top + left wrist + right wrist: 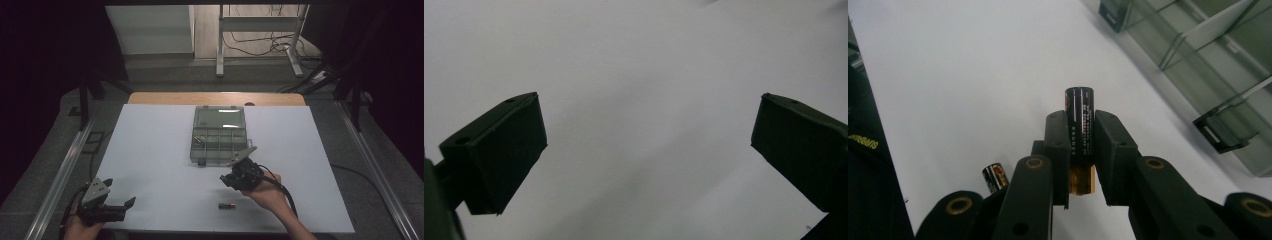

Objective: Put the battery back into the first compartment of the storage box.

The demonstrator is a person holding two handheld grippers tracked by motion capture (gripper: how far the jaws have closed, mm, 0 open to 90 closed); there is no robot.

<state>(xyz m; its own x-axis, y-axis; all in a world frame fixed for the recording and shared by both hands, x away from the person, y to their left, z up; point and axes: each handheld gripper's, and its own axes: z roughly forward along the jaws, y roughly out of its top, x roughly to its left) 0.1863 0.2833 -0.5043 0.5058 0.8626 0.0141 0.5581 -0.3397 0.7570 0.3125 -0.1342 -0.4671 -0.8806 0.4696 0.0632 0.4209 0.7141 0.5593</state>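
My white rectangular worktop (160, 150) carries one clear plastic compartment box (218, 136) with its lid swung open, sitting near the middle of the far edge. It looks like a sorting job: batteries go from the worktop into the box's compartments. Something small and reddish already lies in a compartment at the box's left side, though I cannot tell what it is.

My right gripper (1080, 145) hangs just above the worktop between the box and the near edge, a little right of centre. Its jaws are clamped on one black cylindrical battery with a copper-coloured end (1079, 131), which stands up between the pads with its dark end sticking out past the tips. So the pick-up is done, I judge; what is left is carrying it across to the box and dropping it into a compartment.

My left gripper (646, 150) rests at the near left corner of the worktop, its jaws spread wide with nothing between them.

A second black-and-copper battery (226, 205) lies on its side near the near edge, just in front of my right hand (270, 192). That makes two batteries I can count, one held and one waiting.
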